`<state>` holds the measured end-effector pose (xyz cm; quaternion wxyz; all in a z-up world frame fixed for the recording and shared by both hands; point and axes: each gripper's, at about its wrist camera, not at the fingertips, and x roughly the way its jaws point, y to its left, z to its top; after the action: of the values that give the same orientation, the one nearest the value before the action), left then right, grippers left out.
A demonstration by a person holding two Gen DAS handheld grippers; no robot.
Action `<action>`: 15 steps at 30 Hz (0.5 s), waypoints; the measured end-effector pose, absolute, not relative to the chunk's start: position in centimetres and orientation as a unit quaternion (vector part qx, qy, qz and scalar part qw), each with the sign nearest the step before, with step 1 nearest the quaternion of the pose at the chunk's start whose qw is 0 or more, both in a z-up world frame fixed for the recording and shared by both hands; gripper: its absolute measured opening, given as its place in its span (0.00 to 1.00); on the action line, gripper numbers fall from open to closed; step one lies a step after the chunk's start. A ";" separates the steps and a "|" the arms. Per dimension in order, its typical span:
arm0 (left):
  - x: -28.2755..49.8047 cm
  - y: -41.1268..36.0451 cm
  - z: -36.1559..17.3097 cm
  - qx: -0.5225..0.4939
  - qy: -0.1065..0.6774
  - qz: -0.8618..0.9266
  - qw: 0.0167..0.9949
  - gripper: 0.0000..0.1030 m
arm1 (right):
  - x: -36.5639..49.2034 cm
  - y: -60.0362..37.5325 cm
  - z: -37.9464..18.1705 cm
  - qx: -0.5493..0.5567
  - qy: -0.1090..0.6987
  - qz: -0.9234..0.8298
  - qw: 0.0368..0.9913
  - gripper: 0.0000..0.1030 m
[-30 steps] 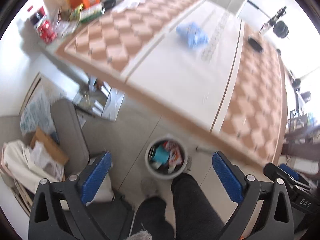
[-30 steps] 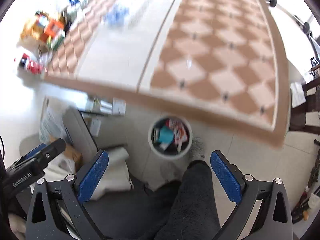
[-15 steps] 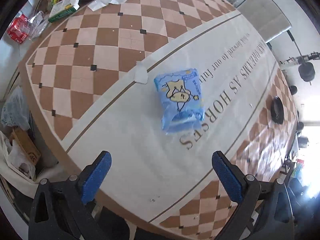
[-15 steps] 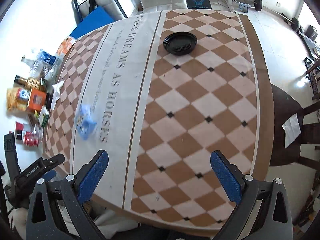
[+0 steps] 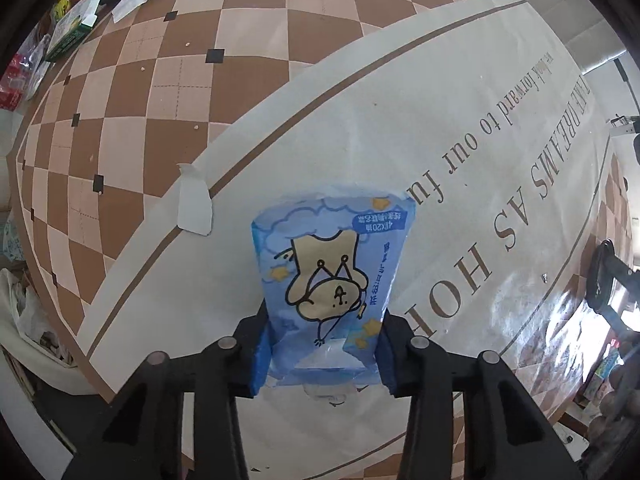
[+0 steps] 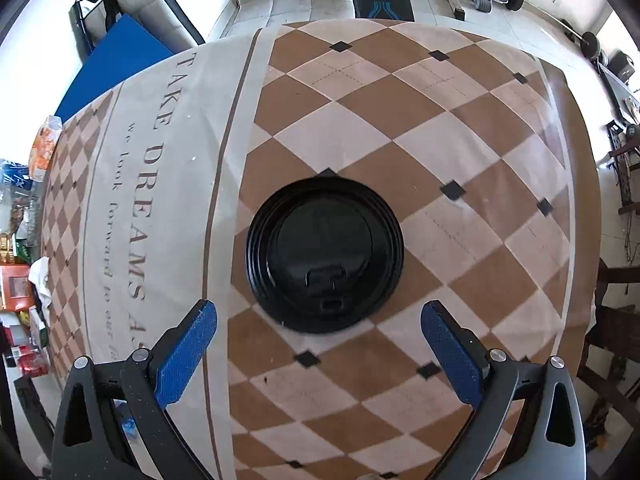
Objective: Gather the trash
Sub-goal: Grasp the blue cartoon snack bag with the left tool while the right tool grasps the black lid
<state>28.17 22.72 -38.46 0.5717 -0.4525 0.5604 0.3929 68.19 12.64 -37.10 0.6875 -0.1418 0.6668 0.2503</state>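
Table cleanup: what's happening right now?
A person with a handheld gripper in each hand is clearing trash off a checkered tablecloth. The left gripper has just been closing, and its pads now press on the near end of a blue cartoon tissue packet on the table. The right gripper hangs open just short of a black cup lid, not touching it.

We look straight down past our right gripper (image 6: 319, 354) onto the worktop (image 6: 460, 152), covered in a brown and cream checked cloth with a pale lettered band along its left side. A black round lid (image 6: 324, 256) lies flat on the checks, just ahead of the blue fingertips (image 6: 188, 350), which stand wide apart and touch nothing. Packets and boxes (image 6: 20, 280) crowd the worktop's far left edge.
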 end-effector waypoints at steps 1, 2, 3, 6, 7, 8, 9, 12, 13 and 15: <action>28.4 22.7 -38.4 -0.450 0.561 0.395 0.572 0.34 | 68.6 13.2 -37.7 -0.144 0.667 0.251 0.687 1.00; 28.4 22.7 -38.3 -0.444 0.563 0.397 0.573 0.33 | 69.0 13.7 -38.1 -0.148 0.666 0.252 0.686 1.00; 28.4 22.7 -38.1 -0.438 0.565 0.399 0.574 0.30 | 69.3 14.2 -38.6 -0.157 0.664 0.249 0.687 1.00; 28.7 22.8 -37.5 -0.426 0.567 0.400 0.581 0.26 | 69.5 15.4 -39.5 -0.176 0.653 0.245 0.694 1.00; 29.5 22.9 -37.3 -0.422 0.567 0.400 0.583 0.25 | 69.4 15.6 -39.5 -0.185 0.647 0.244 0.699 0.97; 29.5 22.9 -37.0 -0.416 0.568 0.402 0.586 0.25 | 69.3 15.8 -39.5 -0.195 0.640 0.240 0.703 0.93; 29.5 23.0 -36.8 -0.412 0.567 0.402 0.589 0.23 | 69.1 16.0 -39.5 -0.205 0.631 0.239 0.708 0.89; 29.6 22.5 -35.6 -0.399 0.564 0.403 0.600 0.20 | 68.6 16.2 -39.4 -0.204 0.629 0.254 0.706 0.87; 29.8 22.6 -35.1 -0.396 0.563 0.403 0.604 0.20 | 68.3 16.0 -39.3 -0.205 0.627 0.256 0.706 0.86; 29.7 22.1 -34.0 -0.392 0.558 0.399 0.613 0.19 | 67.8 15.6 -39.0 -0.201 0.628 0.262 0.705 0.86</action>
<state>29.73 22.09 -34.02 0.6129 -0.3922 0.5581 0.3988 67.78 15.62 -39.04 0.7053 -0.2006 0.6276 0.2617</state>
